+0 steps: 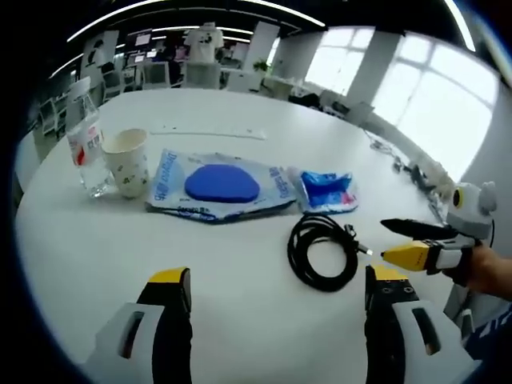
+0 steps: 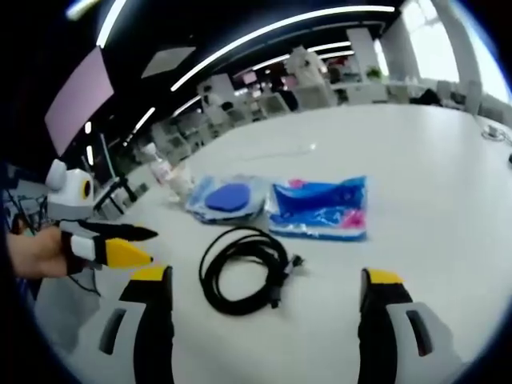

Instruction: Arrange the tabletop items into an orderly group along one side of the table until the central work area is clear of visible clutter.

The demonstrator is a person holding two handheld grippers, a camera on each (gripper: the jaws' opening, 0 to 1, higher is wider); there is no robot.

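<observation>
both tongs stood released over the smooth white table (image 1: pixel 240 320). the left gripper (image 1: pixel 276 300) showed two chunky grey-and-black jaws with yellow tips, spread wide apart with nothing between them, in the left gripper view. the right gripper (image 2: pixel 264 300) looked the same in the right gripper view, its jaws wide and empty. it also came into the left gripper view from the right side, where its pointed black and yellow tips sat parted just beside the cable (image 1: pixel 322 250), not touching it, with a hand (image 1: pixel 488 272) behind them.

the cable was a thin black cord wound into a loose round coil with a small plug end sticking out, lying flat on the table ahead of both grippers. beyond it lay a flat, crinkly plastic bag (image 1: pixel 220 186) printed in blue and white, with a rounded blue oval in its middle. touching its right edge was a smaller, glossy blue packet (image 1: pixel 326 191) with pink patches. to the left of the bag stood a pale paper cup (image 1: pixel 128 162) with small printed marks, upright, and right against it a clear plastic bottle (image 1: pixel 85 144) with a red and white label, also upright. these things formed a rough row across the table.
</observation>
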